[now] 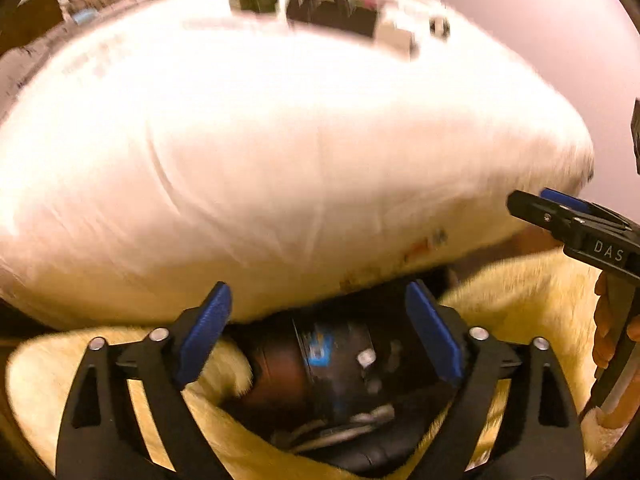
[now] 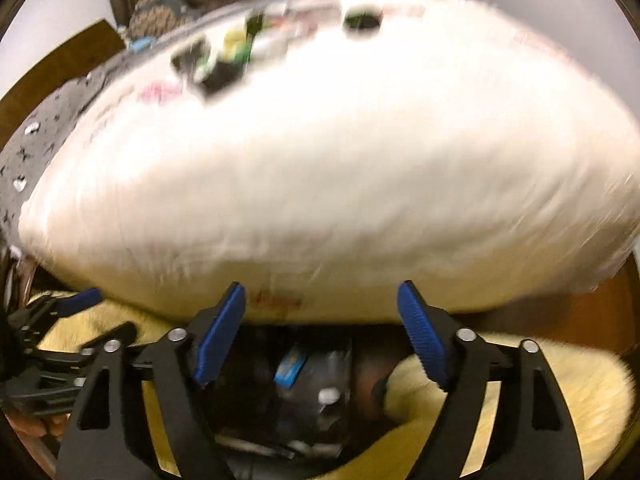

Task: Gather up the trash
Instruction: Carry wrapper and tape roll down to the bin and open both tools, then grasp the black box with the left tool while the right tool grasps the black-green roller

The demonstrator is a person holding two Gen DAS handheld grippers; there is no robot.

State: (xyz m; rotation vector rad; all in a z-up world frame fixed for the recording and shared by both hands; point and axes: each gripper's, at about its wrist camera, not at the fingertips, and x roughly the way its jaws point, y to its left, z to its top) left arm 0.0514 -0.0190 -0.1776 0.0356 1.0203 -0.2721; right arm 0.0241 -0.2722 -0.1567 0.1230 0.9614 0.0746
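White table (image 1: 280, 140) carries small blurred items (image 1: 332, 8) at its far edge, uncollected. Below its near edge, yellow trash bag (image 1: 520, 300) holds dark packaging (image 1: 332, 364). Left gripper (image 1: 320, 336) and right gripper (image 2: 320, 336) gape empty. Collection judged partial.

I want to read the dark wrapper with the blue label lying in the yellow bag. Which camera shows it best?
The left wrist view: the wrapper sits between the open left gripper fingers, larger and less hidden. In the right wrist view the wrapper is smaller and more shadowed. Both are too blurred to read.
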